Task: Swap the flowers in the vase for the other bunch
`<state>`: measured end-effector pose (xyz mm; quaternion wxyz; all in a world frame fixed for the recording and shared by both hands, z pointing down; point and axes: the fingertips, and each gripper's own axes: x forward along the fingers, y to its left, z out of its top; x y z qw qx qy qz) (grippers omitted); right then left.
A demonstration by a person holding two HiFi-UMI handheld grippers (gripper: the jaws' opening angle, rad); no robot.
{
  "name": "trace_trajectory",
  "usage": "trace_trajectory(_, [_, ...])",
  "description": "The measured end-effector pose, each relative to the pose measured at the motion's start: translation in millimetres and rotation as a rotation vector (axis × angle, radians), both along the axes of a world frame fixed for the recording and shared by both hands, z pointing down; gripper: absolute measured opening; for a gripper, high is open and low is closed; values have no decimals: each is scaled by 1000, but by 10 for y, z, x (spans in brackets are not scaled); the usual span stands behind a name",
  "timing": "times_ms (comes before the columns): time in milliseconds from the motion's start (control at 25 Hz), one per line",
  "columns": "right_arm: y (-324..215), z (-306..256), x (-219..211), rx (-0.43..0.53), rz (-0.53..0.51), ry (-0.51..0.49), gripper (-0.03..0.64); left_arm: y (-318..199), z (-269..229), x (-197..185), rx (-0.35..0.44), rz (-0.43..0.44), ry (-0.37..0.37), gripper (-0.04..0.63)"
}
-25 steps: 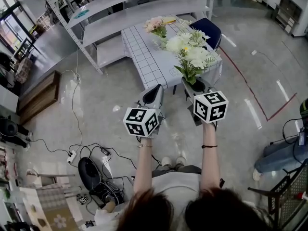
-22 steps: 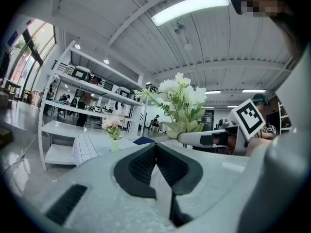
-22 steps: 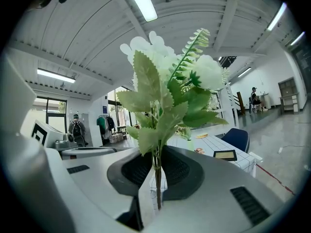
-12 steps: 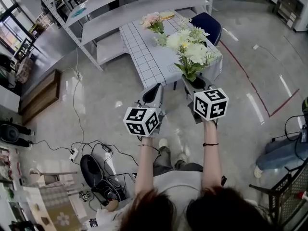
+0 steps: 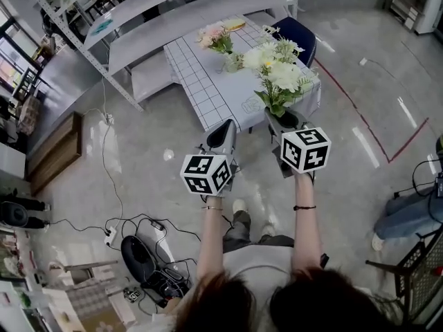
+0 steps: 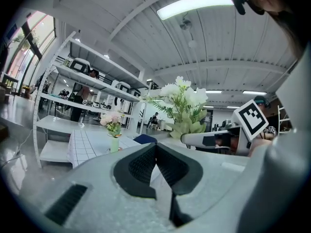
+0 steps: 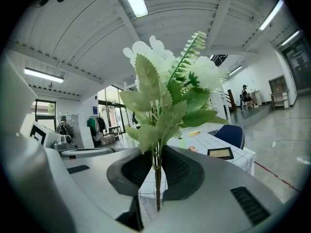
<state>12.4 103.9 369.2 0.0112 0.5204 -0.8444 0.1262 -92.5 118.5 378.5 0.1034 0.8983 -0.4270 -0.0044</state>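
Two bunches of flowers show. The white bunch (image 5: 277,75) is at upper centre of the head view. The pink bunch (image 5: 214,39) stands upper left of it, in the one vase (image 6: 114,144) on the one checked table (image 5: 208,88). There are two claws. The right gripper (image 7: 156,161) is narrowly parted and clamped on the white bunch's stem. The left gripper (image 6: 155,152) is pressed fully together, holding nothing.

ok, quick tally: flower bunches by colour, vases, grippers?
white bunch: 1
pink bunch: 1
vase: 1
grippers: 2 (left gripper, right gripper)
total: 5
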Motion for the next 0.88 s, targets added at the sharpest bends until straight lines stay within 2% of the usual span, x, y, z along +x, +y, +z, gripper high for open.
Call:
trace_trajectory(280, [-360,104,-16,-14,48,-13,56,-408,125,-16,-22,39,2,11])
trace_trajectory(880, [-866,171,-105,-30,104,-35,57,-953,174,-71,-18,101,9,11])
